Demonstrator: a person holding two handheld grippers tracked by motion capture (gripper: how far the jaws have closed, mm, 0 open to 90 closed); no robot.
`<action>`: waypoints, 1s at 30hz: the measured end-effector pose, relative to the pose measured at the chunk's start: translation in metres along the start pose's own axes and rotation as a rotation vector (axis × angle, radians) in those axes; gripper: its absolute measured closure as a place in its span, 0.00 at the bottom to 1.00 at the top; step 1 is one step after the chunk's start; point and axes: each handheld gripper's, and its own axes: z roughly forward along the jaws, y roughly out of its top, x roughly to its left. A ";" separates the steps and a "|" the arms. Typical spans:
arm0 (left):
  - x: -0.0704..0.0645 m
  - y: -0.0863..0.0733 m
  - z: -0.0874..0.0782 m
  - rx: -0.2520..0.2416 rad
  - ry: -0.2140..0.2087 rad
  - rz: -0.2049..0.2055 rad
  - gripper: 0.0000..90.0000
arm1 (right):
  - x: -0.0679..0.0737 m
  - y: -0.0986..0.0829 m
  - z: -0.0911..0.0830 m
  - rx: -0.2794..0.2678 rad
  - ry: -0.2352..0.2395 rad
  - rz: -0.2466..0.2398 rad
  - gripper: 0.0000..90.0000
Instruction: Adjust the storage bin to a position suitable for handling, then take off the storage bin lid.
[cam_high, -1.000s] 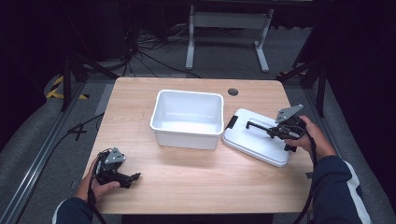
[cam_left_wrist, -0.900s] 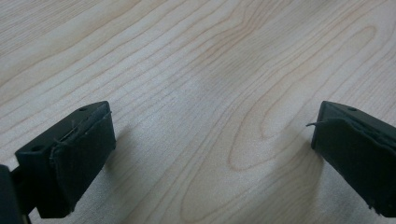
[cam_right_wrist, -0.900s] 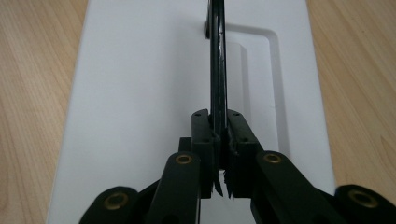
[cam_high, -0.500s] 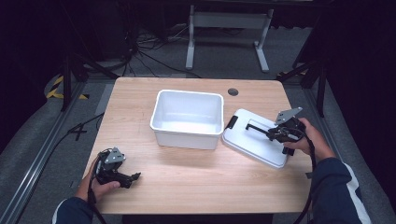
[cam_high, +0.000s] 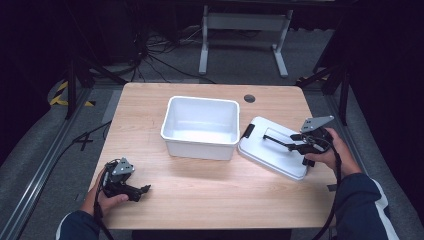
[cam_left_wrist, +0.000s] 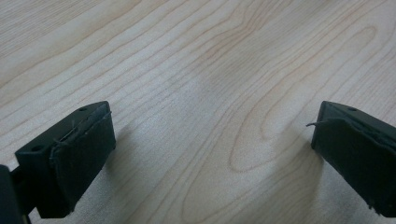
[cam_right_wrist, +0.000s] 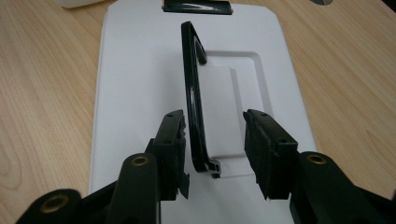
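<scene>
A white plastic lid (cam_high: 272, 156) lies flat on the wooden table (cam_high: 210, 185), right of an empty white bin (cam_high: 197, 146). The lid's black handle (cam_right_wrist: 192, 93) stands swung up on edge. My right gripper (cam_right_wrist: 214, 123) straddles that handle with its jaws apart; the handle rests against the left jaw and a gap stays on the other side. In the high view the right gripper (cam_high: 295, 145) hovers over the lid's right part. My left gripper (cam_high: 142, 190) rests low at the table's front left, open over bare wood (cam_left_wrist: 212, 126).
A black latch (cam_high: 247, 131) sits on the lid's end (cam_right_wrist: 196, 6) nearest the bin. A round cable hole (cam_high: 249, 98) lies at the table's back right. Cables and a metal stand are on the floor beyond the table.
My right gripper has edged slightly left and down over the lid, staying around the raised handle. The left gripper has not moved.
</scene>
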 end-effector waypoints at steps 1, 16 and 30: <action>0.000 0.000 0.000 0.000 0.000 0.000 0.00 | 0.001 0.000 -0.001 -0.004 0.001 0.001 0.62; 0.000 0.000 0.001 -0.004 0.002 0.003 0.00 | 0.029 -0.010 -0.017 -0.076 -0.083 0.044 0.37; 0.000 0.000 0.001 -0.004 0.006 0.000 0.00 | 0.062 -0.040 -0.030 -0.148 -0.139 0.077 0.31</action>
